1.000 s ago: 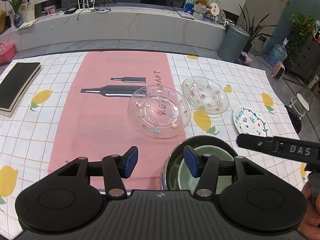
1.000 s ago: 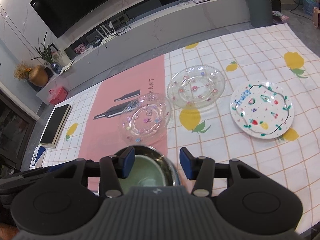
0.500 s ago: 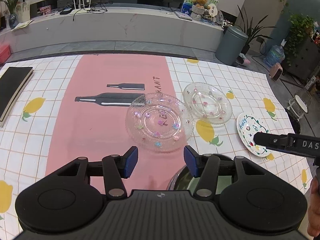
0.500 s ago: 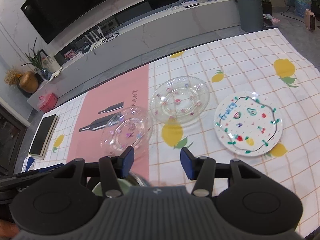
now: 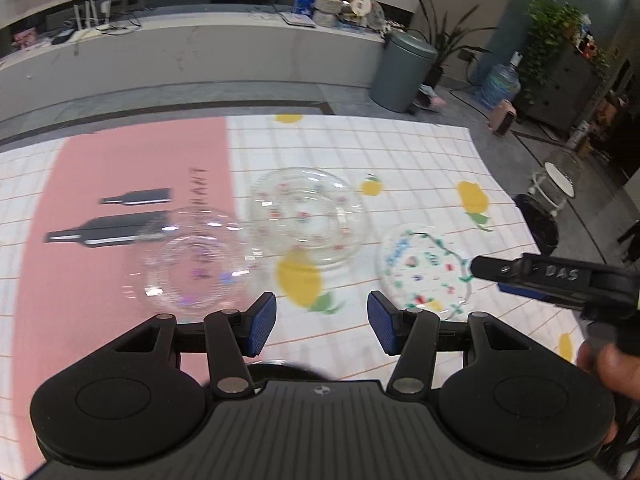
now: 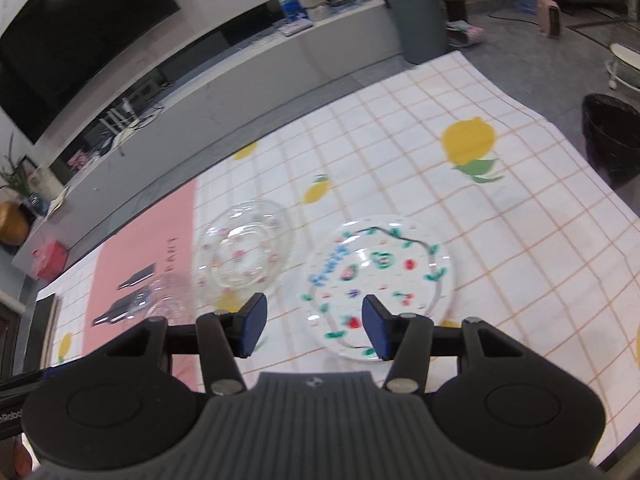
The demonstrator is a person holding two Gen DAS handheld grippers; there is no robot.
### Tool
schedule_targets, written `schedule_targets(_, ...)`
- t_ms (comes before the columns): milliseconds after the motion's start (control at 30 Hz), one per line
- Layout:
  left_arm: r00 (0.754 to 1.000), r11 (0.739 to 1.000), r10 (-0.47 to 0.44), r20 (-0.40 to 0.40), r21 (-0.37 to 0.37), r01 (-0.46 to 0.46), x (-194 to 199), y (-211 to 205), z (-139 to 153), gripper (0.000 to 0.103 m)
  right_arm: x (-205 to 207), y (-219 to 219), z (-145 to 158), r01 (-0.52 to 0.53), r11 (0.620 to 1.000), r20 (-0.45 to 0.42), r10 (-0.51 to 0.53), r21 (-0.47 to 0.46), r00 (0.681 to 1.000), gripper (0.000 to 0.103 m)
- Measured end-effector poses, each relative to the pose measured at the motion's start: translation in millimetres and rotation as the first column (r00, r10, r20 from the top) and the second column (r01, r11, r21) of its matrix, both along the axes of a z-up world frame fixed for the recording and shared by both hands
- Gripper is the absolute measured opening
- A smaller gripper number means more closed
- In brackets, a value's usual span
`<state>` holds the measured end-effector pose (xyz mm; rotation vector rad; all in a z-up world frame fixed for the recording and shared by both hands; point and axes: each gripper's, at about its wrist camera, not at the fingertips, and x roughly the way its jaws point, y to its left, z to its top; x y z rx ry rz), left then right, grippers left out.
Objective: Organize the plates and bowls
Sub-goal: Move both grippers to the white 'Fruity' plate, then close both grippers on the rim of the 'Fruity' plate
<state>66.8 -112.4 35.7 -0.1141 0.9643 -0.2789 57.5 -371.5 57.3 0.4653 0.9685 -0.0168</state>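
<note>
Nearest the lens: left gripper (image 5: pixel 322 322), blue pads spread wide with nothing between them, held over the tablecloth (image 5: pixel 420 160).
Under its body: a dark curved rim (image 5: pixel 288 368), too hidden to name.
Right gripper (image 6: pixel 314 326): fingers equally wide apart and empty (its black finger shows side-on in the left wrist view).
Just ahead of the right gripper: painted white plate (image 6: pixel 378 284), flat on the checked cloth, its near edge between the pads.
Beside it, left: clear flowered glass plate (image 6: pixel 244 252), close but apart.
Further left: second glass plate (image 5: pixel 196 260), blurred, lying on the pink runner (image 5: pixel 100 208).
Beyond the table: grey bin (image 6: pixel 416 20), TV (image 6: pixel 76 36), potted plants (image 5: pixel 560 44).
</note>
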Motion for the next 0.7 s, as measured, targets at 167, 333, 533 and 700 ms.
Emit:
schedule_targets(167,0.995,0.997,0.033,-0.098,-0.072,-0.041,19,-34,-26,0.062,6,-27,-15,0.035,0.999,-0.03,-0.034,0.014,0.999,0.053)
schedule_targets(333,0.978,0.982,0.098,-0.182,-0.139,-0.124,33,-53,-55,0.062,11,-51,-31,0.064,0.997,-0.053,-0.062,0.051,0.997,0.052)
schedule_targets(533,0.95,0.95,0.17,-0.26,-0.211,-0.228,47,-64,-80,0.062,20,-74,-52,0.098,0.985,-0.09,-0.086,0.145,0.992,0.052)
schedule_targets(700,0.929,0.92,0.242,-0.282,-0.238,-0.312,50,-71,-93,0.062,25,-96,-80,0.151,0.96,-0.142,-0.12,0.238,0.983,0.042)
